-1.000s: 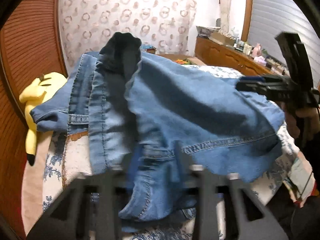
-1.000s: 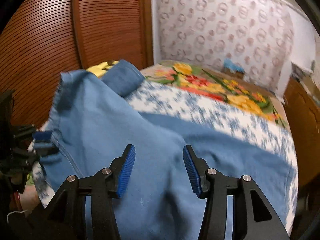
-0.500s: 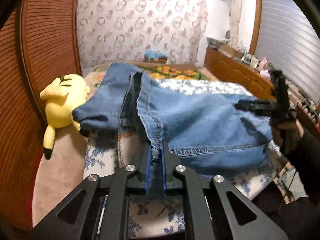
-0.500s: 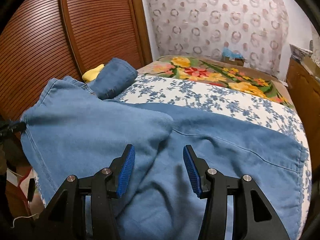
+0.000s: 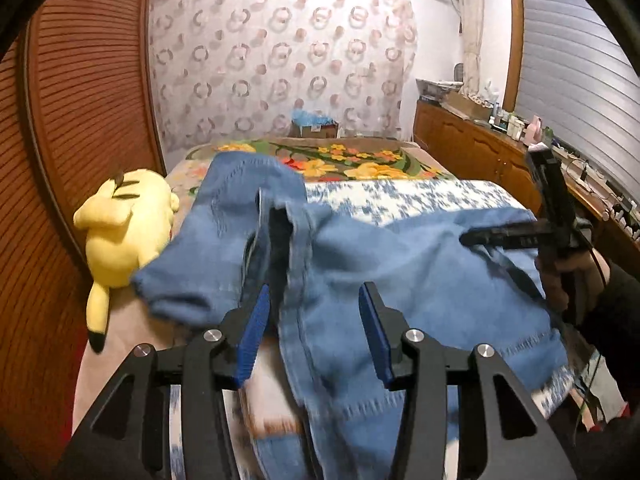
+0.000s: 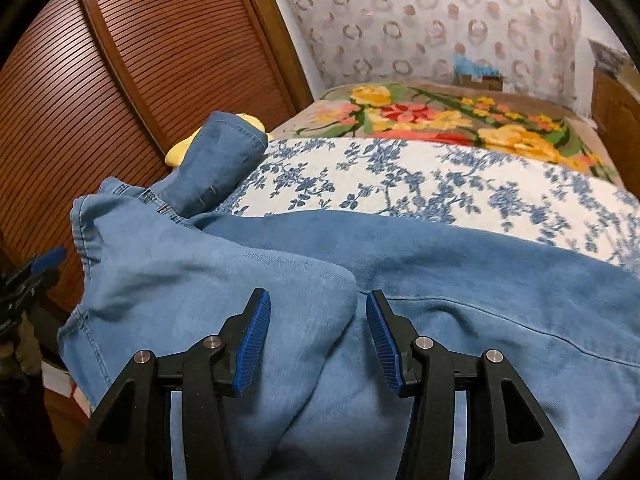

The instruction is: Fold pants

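Since half a second ago the left tool has let go of the jeans' seam; its jaws are opening, denim lying between the blue pads without being pinched. Right tool stands spread above the cloth, gripping nothing. Jeans lie crumpled across the near end of the bed, one leg toward the yellow plush toy. No containers are discernible on the bed.

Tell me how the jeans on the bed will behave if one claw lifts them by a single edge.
The jeans will probably sag and drape, since they already lie in soft folds over the bed. The denim looks thick with stitched seams, so likely heavyish. The rolled-over part near the yellow plush toy may well unfold.
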Demonstrator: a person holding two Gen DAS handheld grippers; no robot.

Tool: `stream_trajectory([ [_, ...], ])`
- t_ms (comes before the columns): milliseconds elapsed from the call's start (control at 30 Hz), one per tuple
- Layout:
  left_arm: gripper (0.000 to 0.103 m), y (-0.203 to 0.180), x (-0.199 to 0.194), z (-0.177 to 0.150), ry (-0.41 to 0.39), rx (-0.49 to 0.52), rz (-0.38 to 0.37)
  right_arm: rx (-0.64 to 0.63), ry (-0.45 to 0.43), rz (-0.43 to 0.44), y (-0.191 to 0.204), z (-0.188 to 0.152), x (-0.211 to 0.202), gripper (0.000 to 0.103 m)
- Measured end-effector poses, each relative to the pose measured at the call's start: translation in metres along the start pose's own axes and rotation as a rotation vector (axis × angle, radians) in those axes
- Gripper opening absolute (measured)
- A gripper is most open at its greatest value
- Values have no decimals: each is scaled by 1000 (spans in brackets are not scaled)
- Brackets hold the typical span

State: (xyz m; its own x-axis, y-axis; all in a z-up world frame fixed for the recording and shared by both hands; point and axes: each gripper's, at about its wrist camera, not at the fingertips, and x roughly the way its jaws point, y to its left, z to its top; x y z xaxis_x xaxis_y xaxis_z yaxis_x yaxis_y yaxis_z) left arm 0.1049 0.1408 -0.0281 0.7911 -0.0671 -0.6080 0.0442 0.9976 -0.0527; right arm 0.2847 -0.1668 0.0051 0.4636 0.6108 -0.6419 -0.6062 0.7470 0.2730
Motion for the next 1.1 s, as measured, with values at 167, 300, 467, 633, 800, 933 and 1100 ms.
stream_trajectory([
  [167, 48, 4, 26, 17, -2, 14, 30, 7, 17, 49, 0, 3, 12, 52],
  [300, 48, 8, 44, 23, 14, 20, 44, 2, 14, 91, -3, 6, 13, 18],
  [467, 8, 9, 39, 32, -28, 8, 75, -82, -136, 78, 15, 26, -15, 9],
  [633, 7, 27, 25, 51, -96, -33, 123, -168, -234, 13, 34, 48, -28, 8],
  [800, 7, 31, 33, 54, -66, -22, 111, -217, -142, -106, 37, 51, 13, 8],
  [933, 17, 26, 39, 48, -41, -3, 125, -171, -48, -164, 25, 43, 47, 13],
  [1100, 52, 27, 33, 44, -39, -16, 122, -149, -61, -183, 23, 47, 45, 41],
])
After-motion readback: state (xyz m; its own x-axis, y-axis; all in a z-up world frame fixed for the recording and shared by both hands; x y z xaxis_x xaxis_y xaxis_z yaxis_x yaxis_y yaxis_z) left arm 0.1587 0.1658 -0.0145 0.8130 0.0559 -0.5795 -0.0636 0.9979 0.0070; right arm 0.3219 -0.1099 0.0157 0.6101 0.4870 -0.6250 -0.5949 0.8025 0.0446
